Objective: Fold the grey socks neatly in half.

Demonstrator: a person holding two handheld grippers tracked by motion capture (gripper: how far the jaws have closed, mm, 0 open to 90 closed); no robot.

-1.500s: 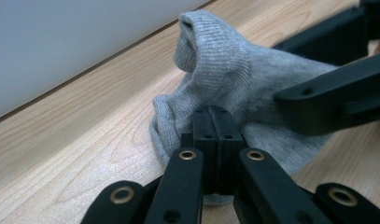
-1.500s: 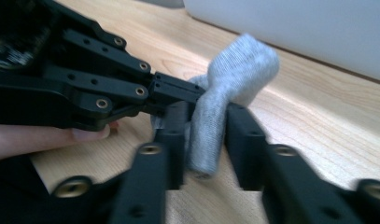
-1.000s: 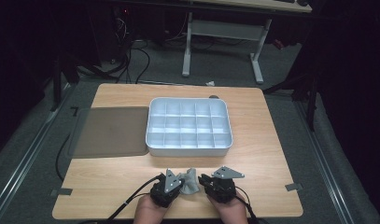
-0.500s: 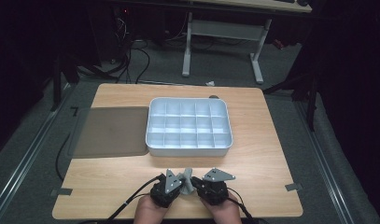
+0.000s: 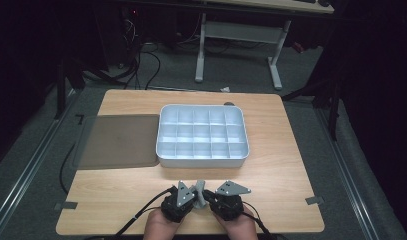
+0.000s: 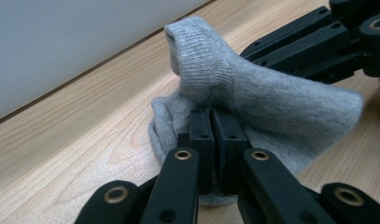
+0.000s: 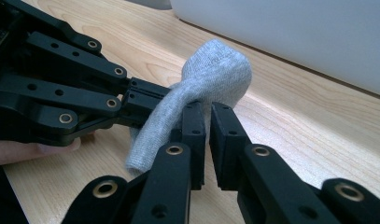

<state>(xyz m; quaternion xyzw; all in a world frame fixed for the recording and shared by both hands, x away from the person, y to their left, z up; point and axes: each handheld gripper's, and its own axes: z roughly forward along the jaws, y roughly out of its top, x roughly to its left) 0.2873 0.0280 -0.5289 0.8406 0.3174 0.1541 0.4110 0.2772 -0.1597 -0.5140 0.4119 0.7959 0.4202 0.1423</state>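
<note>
Wooden table (image 5: 116, 200) under a dim room, pale grain, tape marks near both front corners. On its left part, flat and dark, a grey-brown mat (image 5: 118, 141), lying with its right edge just beside the tray. At the centre, toward the far side, a white compartment tray (image 5: 203, 159), divided into a grid of small cells, none seen to hold anything; its pale wall also rising behind the cloth in both gripper views.

Near the front edge, well apart from the tray, two hands coming in from the bottom, close together. In the left hand (image 5: 161, 227), the left gripper (image 6: 211, 140), black, with a grey three-cornered plate on top; jaws drawn nearly together, pinching a fold of the grey sock (image 6: 253, 93), having just eased open a little with the cloth kept between them. In the right hand (image 5: 238, 227), the right gripper (image 7: 207, 140), likewise black and plated; jaws narrow, a slim gap showing between the pads, the sock draped over the left pad and running down beside it; whether cloth is clamped there, cannot tell.

Between the two grippers, bunched and lifted into a small rounded peak, the knitted grey sock, its lower folds resting on the wood.
</note>
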